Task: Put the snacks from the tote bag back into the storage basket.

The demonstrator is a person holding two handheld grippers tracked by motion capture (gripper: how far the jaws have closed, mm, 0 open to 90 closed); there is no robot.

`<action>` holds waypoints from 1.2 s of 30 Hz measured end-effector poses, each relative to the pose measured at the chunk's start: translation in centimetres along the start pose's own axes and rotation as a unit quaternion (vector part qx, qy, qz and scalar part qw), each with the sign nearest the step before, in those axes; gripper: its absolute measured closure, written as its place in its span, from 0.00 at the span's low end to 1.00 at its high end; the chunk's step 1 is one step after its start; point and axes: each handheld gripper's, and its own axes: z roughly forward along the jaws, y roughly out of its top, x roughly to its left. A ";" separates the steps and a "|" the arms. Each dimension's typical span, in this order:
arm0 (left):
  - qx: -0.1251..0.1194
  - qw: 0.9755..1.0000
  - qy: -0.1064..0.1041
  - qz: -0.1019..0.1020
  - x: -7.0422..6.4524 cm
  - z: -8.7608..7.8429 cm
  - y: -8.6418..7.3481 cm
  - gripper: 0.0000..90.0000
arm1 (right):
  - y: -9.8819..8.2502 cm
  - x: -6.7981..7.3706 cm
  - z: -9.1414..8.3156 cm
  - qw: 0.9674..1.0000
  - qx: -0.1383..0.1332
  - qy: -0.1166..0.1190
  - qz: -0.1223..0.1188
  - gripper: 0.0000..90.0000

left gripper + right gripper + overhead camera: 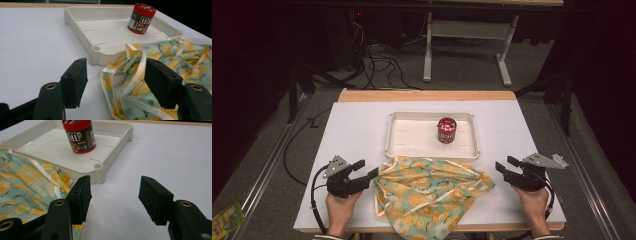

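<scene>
A crumpled cloth (432, 192) printed with yellow lemons on pale green lies on the white table at the front middle, its far edge against a white tray (397, 135). A red-lidded candy jar (445, 130) stands upright in the tray. My left gripper (368, 168) rests at the cloth's left edge, open; in the left gripper view a white-trimmed fold of the cloth (175, 60) lies between the wide jaws of the left gripper (116, 65), unpressed. My right gripper (504, 163) sits just right of the cloth, open, and between the jaws of the right gripper (115, 182) there is bare table.
The tray (75, 17) holds the jar (140, 18) toward its right side. The white table top (352, 130) has a wooden strip along the far edge. Cables and a white stand's legs (428, 60) lie on the floor beyond.
</scene>
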 end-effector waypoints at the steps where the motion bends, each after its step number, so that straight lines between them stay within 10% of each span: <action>1: 0.001 1.000 0.002 0.000 0.0 0.0 0.0 0.39 | 0.0 -0.1 0.0 1.000 0.001 -0.001 0.000 0.49; 36: 0.026 0.998 0.053 -0.023 1.9 2.4 -1.2 0.40 | -1.4 -2.2 1.9 0.998 0.024 -0.046 0.030 0.50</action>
